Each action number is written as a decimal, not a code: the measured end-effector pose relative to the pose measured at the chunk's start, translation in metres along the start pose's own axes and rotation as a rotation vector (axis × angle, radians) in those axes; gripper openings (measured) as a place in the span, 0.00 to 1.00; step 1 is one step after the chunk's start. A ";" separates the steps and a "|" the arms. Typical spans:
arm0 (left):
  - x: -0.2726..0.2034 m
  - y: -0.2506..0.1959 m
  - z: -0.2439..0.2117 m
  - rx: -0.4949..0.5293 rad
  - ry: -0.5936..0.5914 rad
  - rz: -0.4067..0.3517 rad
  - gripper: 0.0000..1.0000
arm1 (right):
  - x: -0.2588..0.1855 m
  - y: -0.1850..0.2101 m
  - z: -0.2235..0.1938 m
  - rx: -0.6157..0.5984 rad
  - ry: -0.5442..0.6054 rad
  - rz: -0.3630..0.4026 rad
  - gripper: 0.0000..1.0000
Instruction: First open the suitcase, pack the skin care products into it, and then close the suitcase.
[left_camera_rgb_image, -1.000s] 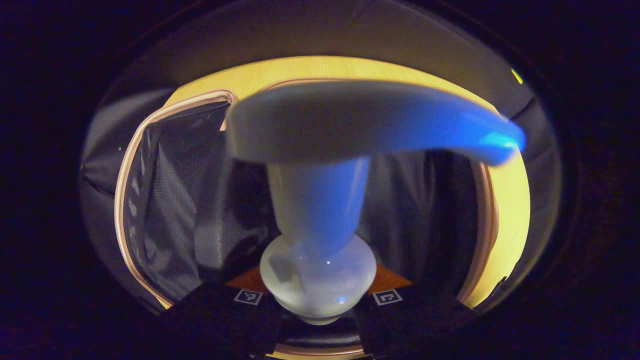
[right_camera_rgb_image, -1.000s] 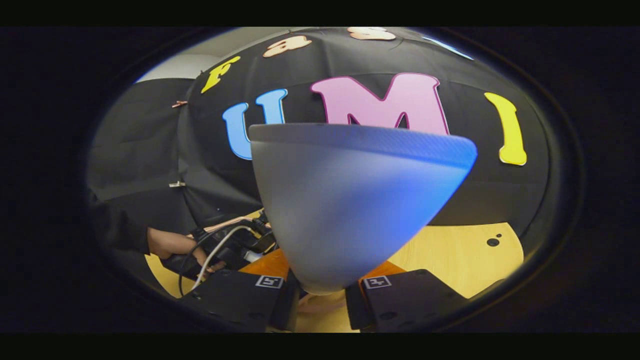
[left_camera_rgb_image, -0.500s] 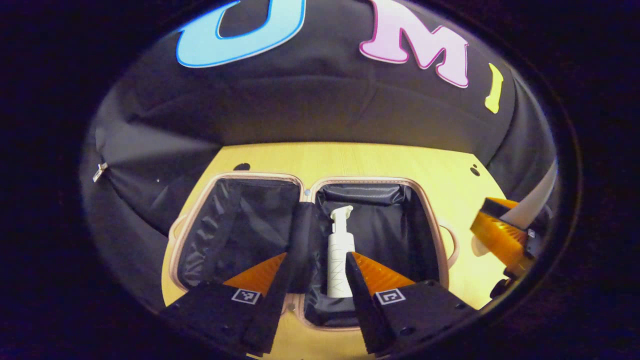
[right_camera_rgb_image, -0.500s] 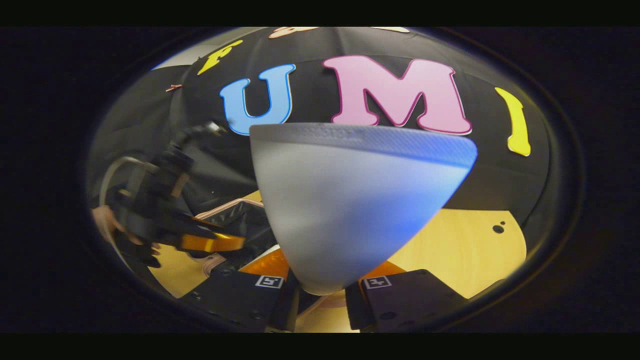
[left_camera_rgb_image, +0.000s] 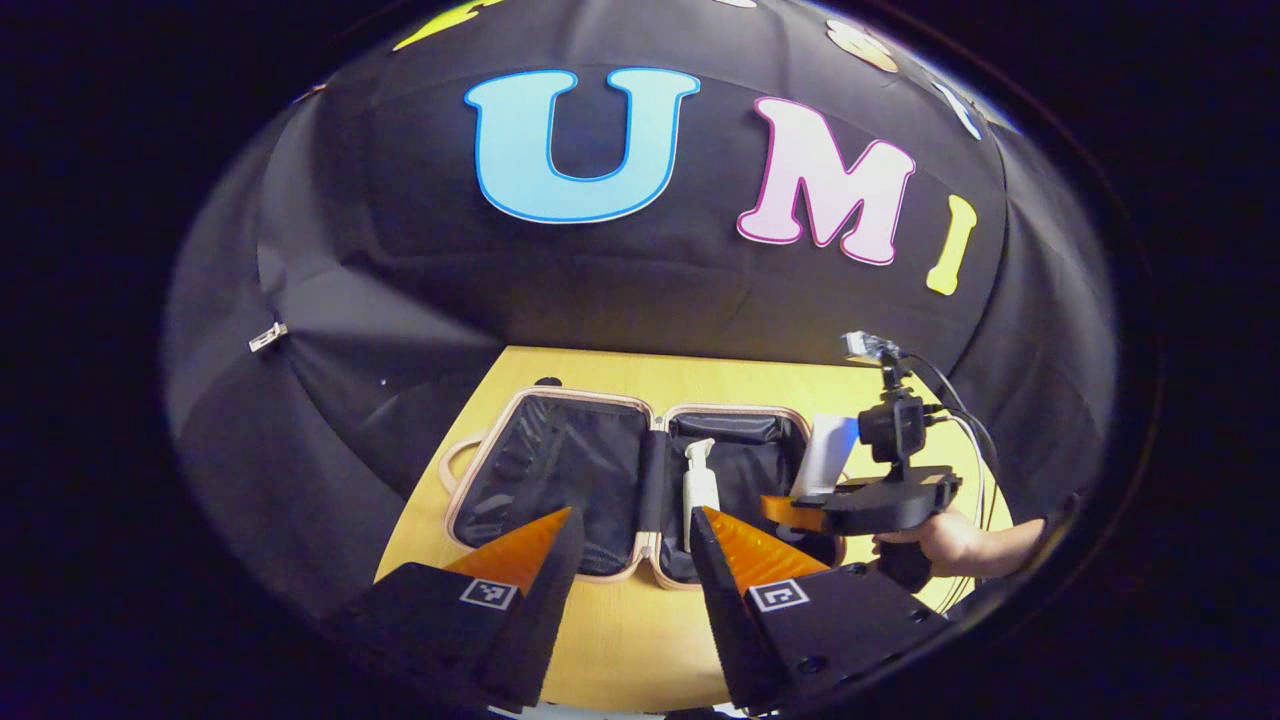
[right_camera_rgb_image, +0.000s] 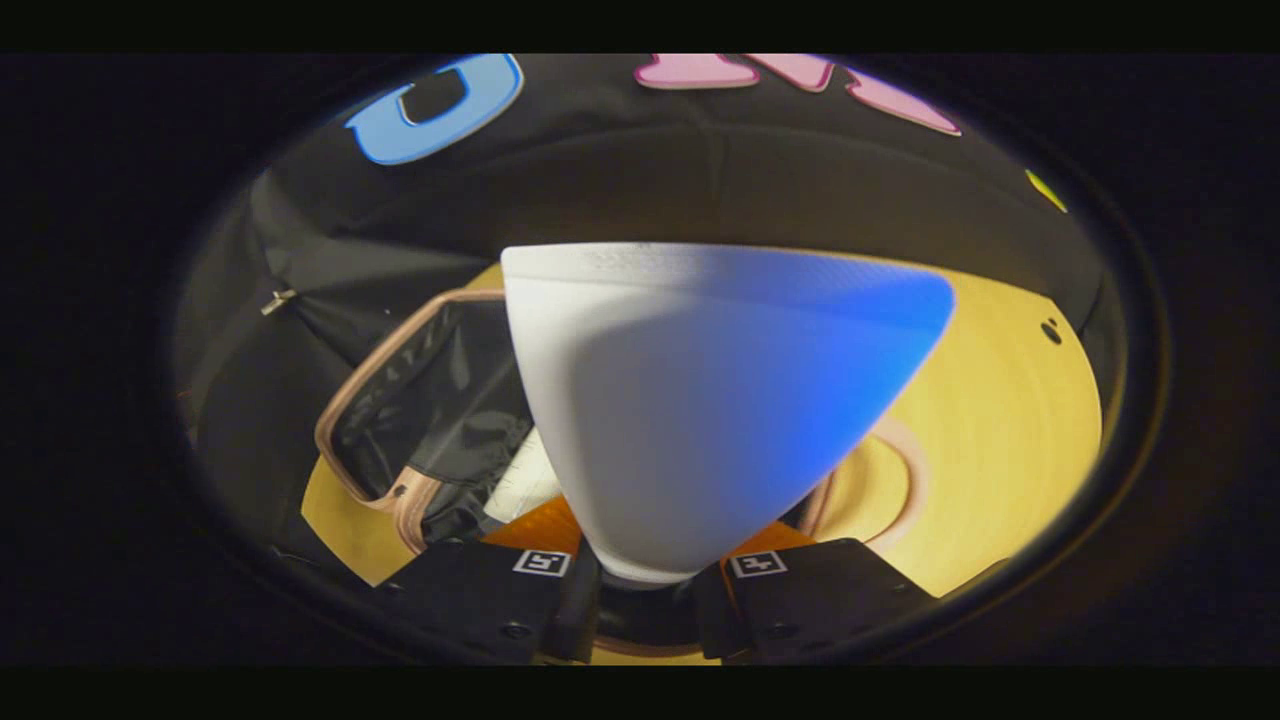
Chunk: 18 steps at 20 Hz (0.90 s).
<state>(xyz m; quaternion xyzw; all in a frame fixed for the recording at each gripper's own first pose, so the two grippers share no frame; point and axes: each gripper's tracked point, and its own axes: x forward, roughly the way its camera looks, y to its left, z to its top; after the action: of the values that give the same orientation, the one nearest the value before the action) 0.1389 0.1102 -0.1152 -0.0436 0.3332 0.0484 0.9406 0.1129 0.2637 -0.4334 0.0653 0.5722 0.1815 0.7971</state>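
The suitcase (left_camera_rgb_image: 560, 470) lies open on the wooden table, pink-rimmed with black lining. A white pump bottle (left_camera_rgb_image: 699, 487) lies in its right half, and part of it shows as a white shape (right_camera_rgb_image: 520, 485) in the right gripper view. My left gripper (left_camera_rgb_image: 635, 520) is open and empty, held back above the suitcase's near edge. My right gripper (right_camera_rgb_image: 645, 580) is shut on a white and blue tube (right_camera_rgb_image: 720, 400). In the left gripper view that gripper (left_camera_rgb_image: 880, 500) holds the tube (left_camera_rgb_image: 825, 455) over the suitcase's right half (right_camera_rgb_image: 420, 400).
The wooden table (left_camera_rgb_image: 620, 640) reaches forward to the black cloth wall. A hand (left_camera_rgb_image: 940, 540) grips the right gripper at the table's right side, with cables trailing from it. Bare tabletop (right_camera_rgb_image: 1000, 430) lies right of the suitcase.
My left gripper has let go of the pump bottle, which now lies in the suitcase, and has pulled back. My right gripper has carried the tube leftward over the suitcase and tipped downward.
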 end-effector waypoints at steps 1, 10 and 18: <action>-0.007 0.002 -0.001 -0.015 -0.005 0.006 0.69 | 0.007 -0.002 -0.005 0.005 0.038 -0.018 0.43; -0.038 -0.005 0.008 -0.049 -0.065 -0.008 0.71 | 0.038 0.003 -0.004 0.105 0.131 -0.094 0.41; -0.011 0.058 0.009 -0.155 -0.129 0.120 0.76 | -0.003 0.008 0.031 0.109 -0.015 -0.074 0.92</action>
<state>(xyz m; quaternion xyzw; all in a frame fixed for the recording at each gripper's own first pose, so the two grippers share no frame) 0.1296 0.1682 -0.1040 -0.0931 0.2694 0.1329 0.9493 0.1397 0.2728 -0.4179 0.0887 0.5774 0.1202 0.8027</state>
